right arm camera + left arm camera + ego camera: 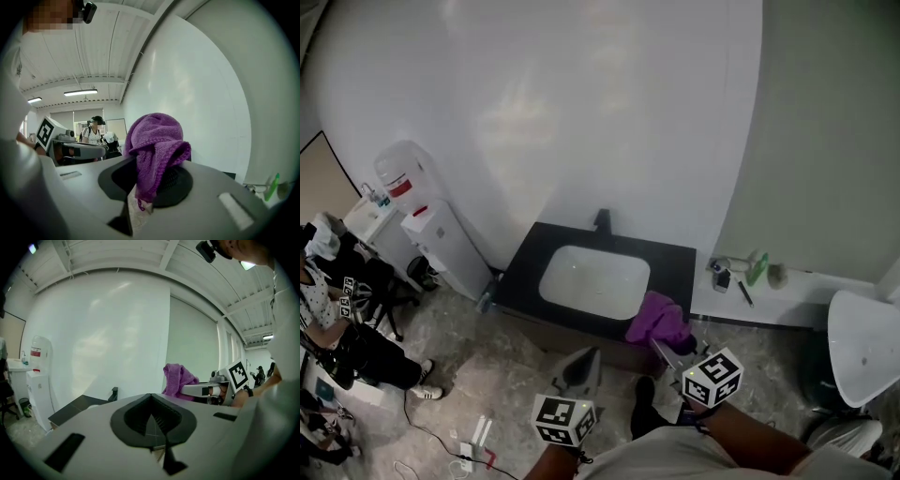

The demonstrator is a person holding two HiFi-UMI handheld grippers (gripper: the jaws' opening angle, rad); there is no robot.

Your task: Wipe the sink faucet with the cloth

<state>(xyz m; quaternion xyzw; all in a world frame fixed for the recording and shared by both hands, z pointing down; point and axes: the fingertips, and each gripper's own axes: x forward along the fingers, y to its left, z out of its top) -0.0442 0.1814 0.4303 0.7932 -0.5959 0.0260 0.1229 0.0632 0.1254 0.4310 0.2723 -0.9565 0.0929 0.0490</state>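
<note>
A black faucet (602, 221) stands at the back of a white sink (593, 279) set in a black countertop (675, 267). My right gripper (662, 343) is shut on a purple cloth (659, 320), held above the counter's front right corner. In the right gripper view the cloth (154, 145) bunches over the jaws and hides their tips. My left gripper (589, 354) hangs in front of the counter, shut with nothing in it. The left gripper view shows its closed tips (151, 398), the faucet (113, 393) beyond at the left, and the cloth (177, 379) at the right.
A water dispenser (431, 234) stands left of the counter. A person (337, 323) sits at the far left. A white ledge (806, 286) on the right carries a green bottle (757, 267) and small items. A white fixture (862, 342) is at the far right. Cables (469, 450) lie on the floor.
</note>
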